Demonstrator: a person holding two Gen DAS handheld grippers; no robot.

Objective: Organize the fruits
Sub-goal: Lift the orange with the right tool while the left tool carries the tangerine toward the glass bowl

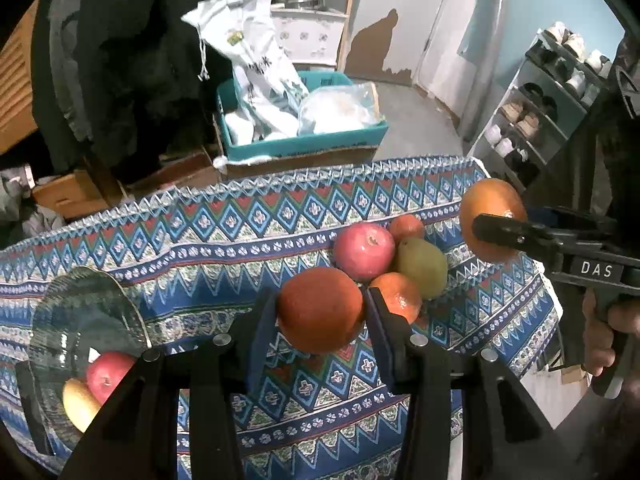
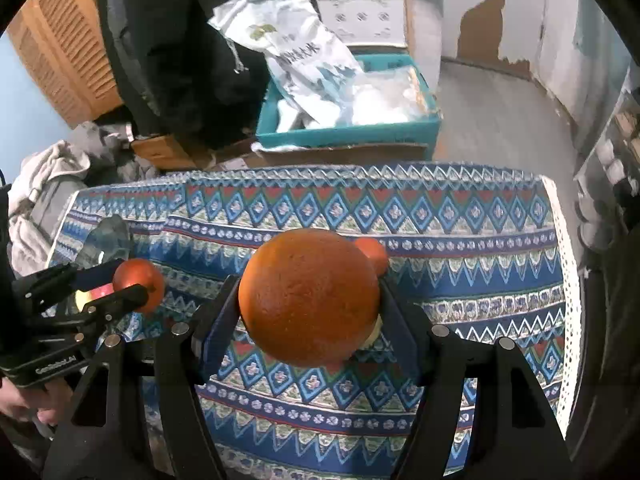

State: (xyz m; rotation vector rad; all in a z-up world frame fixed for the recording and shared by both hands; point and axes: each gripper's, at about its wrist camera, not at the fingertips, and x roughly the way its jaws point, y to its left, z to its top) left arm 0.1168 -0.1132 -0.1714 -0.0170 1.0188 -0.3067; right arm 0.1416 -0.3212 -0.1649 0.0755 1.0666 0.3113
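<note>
In the left wrist view my left gripper (image 1: 320, 303) is shut on an orange (image 1: 320, 316), held above the patterned tablecloth (image 1: 224, 248). Behind it on the cloth lie a red apple (image 1: 364, 250), a green pear (image 1: 422, 266) and two small oranges (image 1: 406, 227) (image 1: 398, 296). A glass plate (image 1: 80, 312) at the left holds a red apple (image 1: 108, 374) and a yellow fruit (image 1: 80, 404). My right gripper (image 2: 308, 292) is shut on a larger orange (image 2: 310, 300), also off the table; one small orange (image 2: 372, 254) shows behind it. Each view shows the other gripper (image 1: 494, 226) (image 2: 136, 286) with its orange.
Beyond the table's far edge a teal box (image 1: 304, 142) with white bags stands on cardboard boxes. A shoe rack (image 1: 536, 120) is at the right, dark hanging clothes (image 1: 132, 60) at the back left. A hand (image 1: 600, 332) grips the right tool's handle.
</note>
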